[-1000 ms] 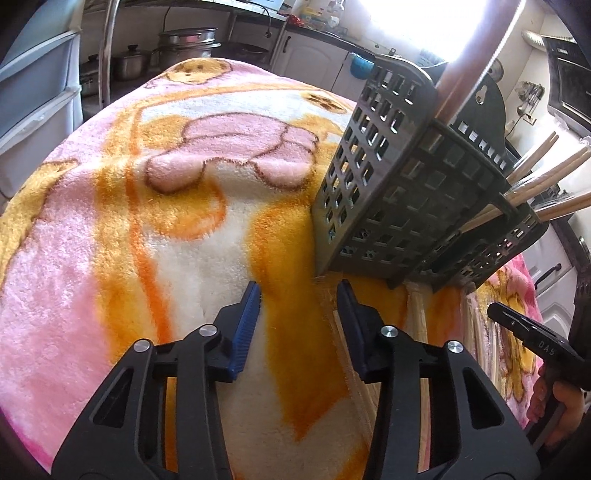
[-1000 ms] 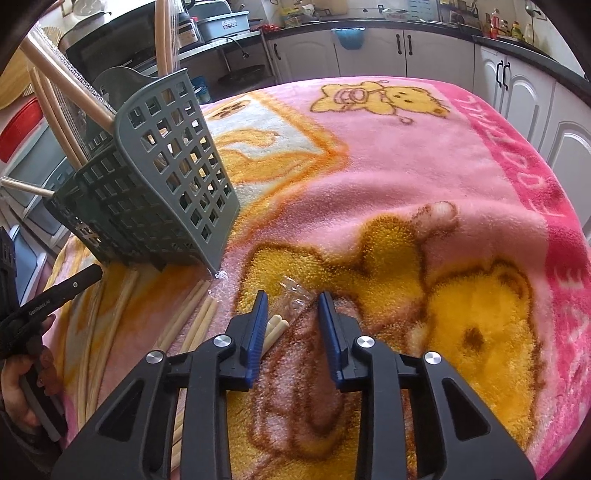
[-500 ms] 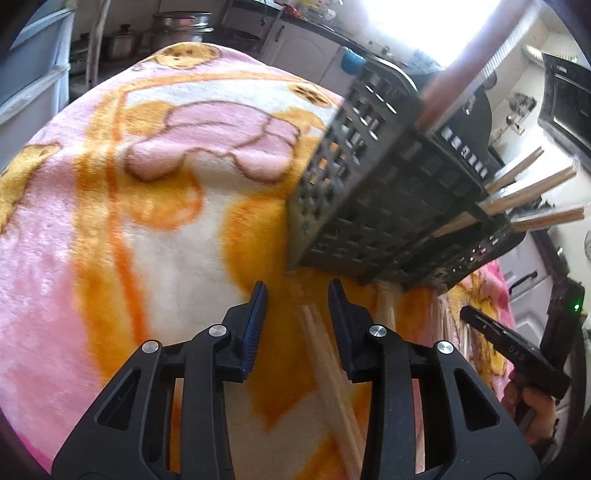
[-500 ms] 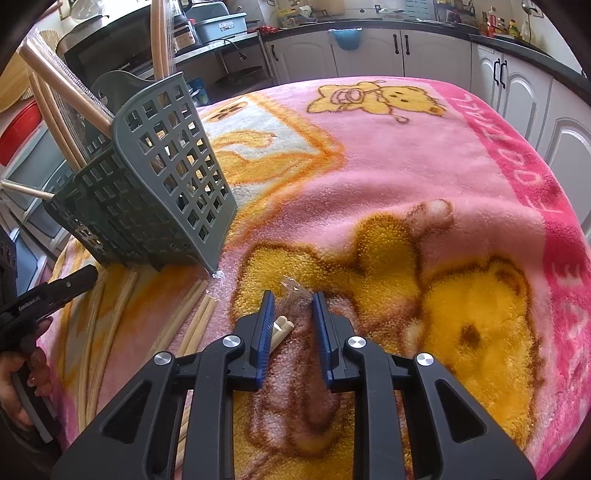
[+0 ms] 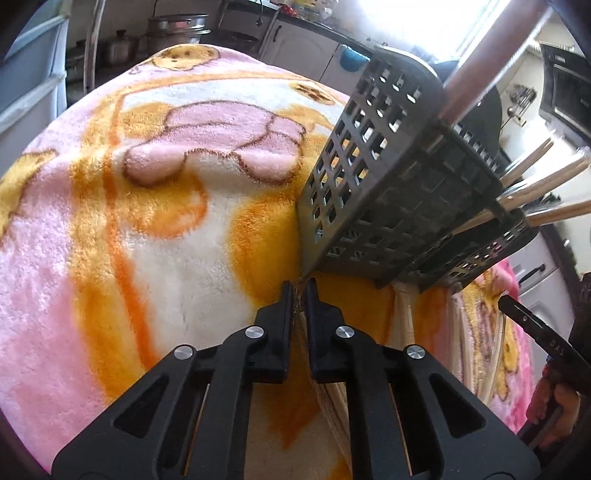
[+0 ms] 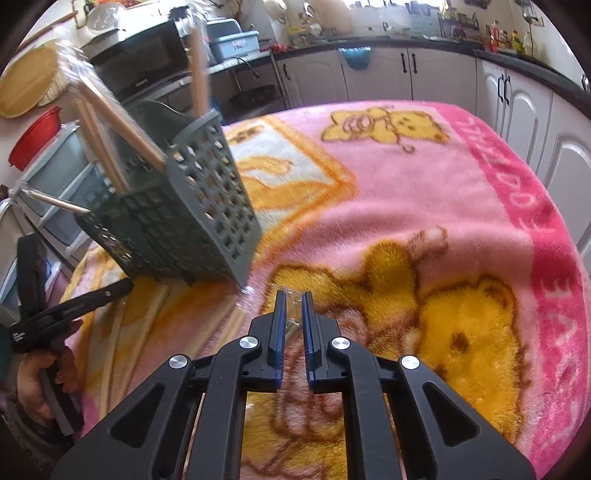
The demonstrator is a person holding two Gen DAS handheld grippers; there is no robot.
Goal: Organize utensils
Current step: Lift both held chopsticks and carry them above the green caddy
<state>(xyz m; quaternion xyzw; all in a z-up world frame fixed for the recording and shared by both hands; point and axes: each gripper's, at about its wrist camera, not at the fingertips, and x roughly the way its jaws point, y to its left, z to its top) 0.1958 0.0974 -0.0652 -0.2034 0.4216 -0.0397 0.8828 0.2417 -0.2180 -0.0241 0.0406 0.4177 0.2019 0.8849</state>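
A grey slotted utensil basket (image 5: 388,192) stands tilted on the blanket and holds several wooden sticks; it also shows in the right wrist view (image 6: 192,221). Wrapped packs of wooden chopsticks (image 5: 332,398) lie on the blanket by the basket's base. My left gripper (image 5: 299,291) is shut on the end of one wrapped chopstick pack, just below the basket's bottom corner. My right gripper (image 6: 291,306) is shut on the clear wrapper end of another chopstick pack (image 6: 221,321) to the right of the basket.
The table is covered by a pink and orange plush blanket (image 6: 424,206). More chopstick packs (image 5: 476,343) lie right of the basket. Kitchen cabinets (image 6: 424,74), a microwave (image 6: 144,62) and pots (image 5: 173,29) stand behind.
Both grippers have closed from open: the left moved forward to the basket's corner and shut on a chopstick pack; the right shut on a pack's wrapper end.
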